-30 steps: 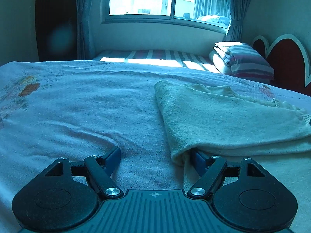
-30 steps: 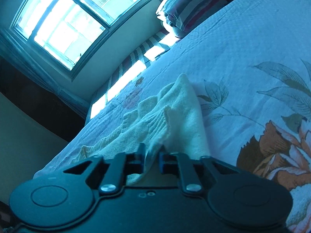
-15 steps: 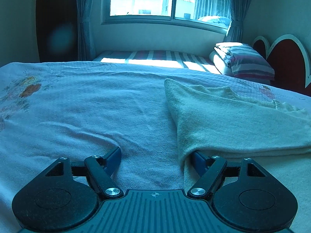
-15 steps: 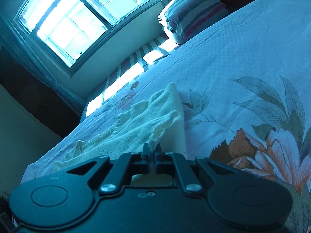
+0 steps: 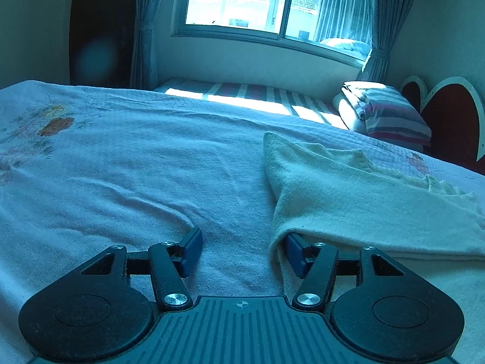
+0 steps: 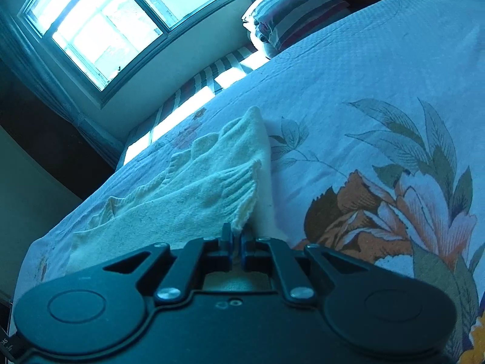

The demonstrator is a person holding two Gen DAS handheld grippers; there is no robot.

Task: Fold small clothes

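Cream knit, soft and fuzzy, fills the foreground of both views: a small pale-yellow woollen garment [image 5: 363, 200] lies partly folded on the bed. Nearest the lens, the right tongs [image 6: 236, 239] are clamped tight on its ribbed cuff [image 6: 239, 194], a firm edge that gives a surer grip than the loose body. The left tongs [image 5: 242, 251] have just been closing and stand half-wide, one blue pad [image 5: 294, 250] tucked under the folded edge, the other on bare bedspread; nothing is pinched. The garment looks light and limp, likely to sag and stretch when lifted, so corners and hems are the sensible places to take hold. Beneath it spreads a pale waffle-textured bedspread printed with orange flowers [image 6: 379, 209]. Farther off sit a striped folded quilt [image 5: 391, 112], a dark red heart-shaped headboard [image 5: 448, 121] and a bright curtained window [image 5: 272, 3].
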